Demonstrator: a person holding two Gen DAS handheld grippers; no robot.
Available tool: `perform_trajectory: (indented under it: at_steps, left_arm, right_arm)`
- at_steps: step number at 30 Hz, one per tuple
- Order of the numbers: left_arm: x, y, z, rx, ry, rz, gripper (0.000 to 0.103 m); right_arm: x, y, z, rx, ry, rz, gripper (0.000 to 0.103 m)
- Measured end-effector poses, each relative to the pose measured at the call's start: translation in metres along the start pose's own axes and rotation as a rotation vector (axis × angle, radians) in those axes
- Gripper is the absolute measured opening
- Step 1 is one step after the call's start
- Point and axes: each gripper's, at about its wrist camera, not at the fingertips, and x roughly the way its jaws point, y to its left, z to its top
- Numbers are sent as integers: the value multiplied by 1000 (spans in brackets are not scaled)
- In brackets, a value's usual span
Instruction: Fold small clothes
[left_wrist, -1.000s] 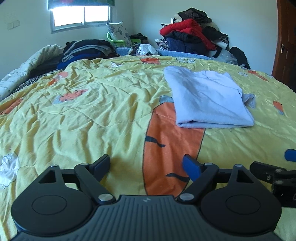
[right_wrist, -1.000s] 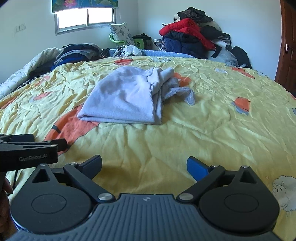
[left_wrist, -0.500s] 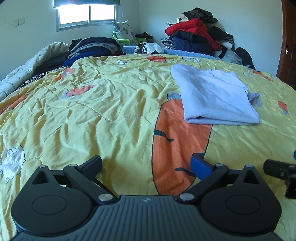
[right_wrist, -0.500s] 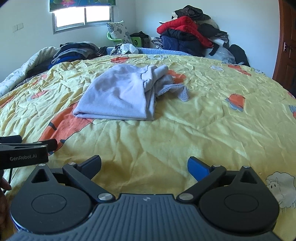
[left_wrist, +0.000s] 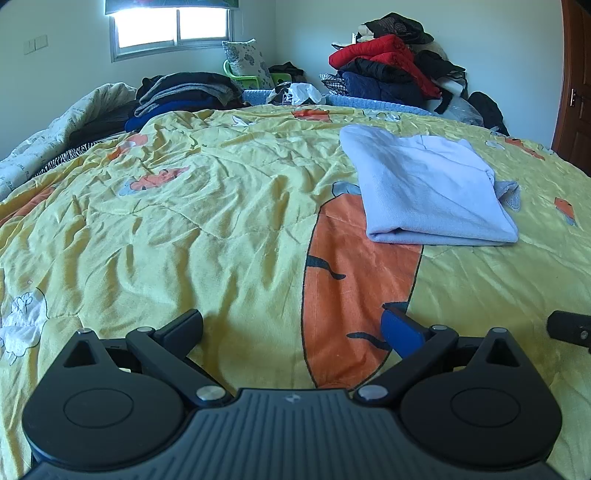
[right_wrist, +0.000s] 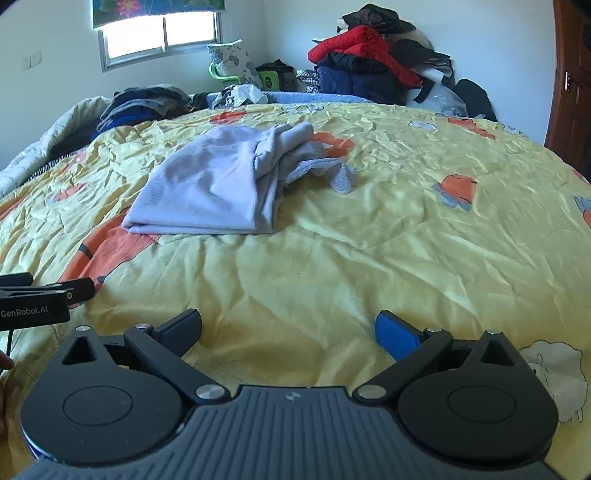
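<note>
Since the earlier frames my left gripper (left_wrist: 291, 325) has been spreading its jaws, and both tools have drawn back a little from the folded garment (left_wrist: 432, 192), which sits smaller and further up in each view than before.

From the left wrist view, the jaws stand wide apart with nothing between them, hovering over the yellow quilt (left_wrist: 184, 221) near its front edge. The pale lilac garment lies folded in a rough rectangle to the right of centre, well apart from my fingertips, its near fold resting on the big orange patch (left_wrist: 351, 280). A crumpled tail pokes out at its right side.

From the right wrist view, my right gripper (right_wrist: 288, 328) is also spread wide and empty above the quilt. Here the garment (right_wrist: 218, 192) sits left of centre, and the loose part (right_wrist: 325, 166) shows plainly: bunched cloth spilling from the right edge toward the middle of the bed. The left tool is visible low at the left, just beside mine.

My judgement is that the fold is nearly done but untidy. To finish well I would bring the right gripper in low, pinch only the stray tail, and tuck it over the stack, while the left one steadies the near fold so that the layers do not slide.
</note>
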Motion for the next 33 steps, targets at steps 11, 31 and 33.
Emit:
perform_trajectory:
  at_steps: [11, 31, 33]
  left_arm:
    - [0, 2, -1, -8, 1, -5, 103]
    - [-2, 2, -2, -8, 0, -5, 103]
    - [-2, 2, -2, -8, 0, -5, 103]
  right_arm:
    - [-4, -18, -8, 33, -25, -61, 103]
    - [6, -15, -5, 14, -8, -142, 103]
    - [6, -15, -5, 14, -8, -140, 103]
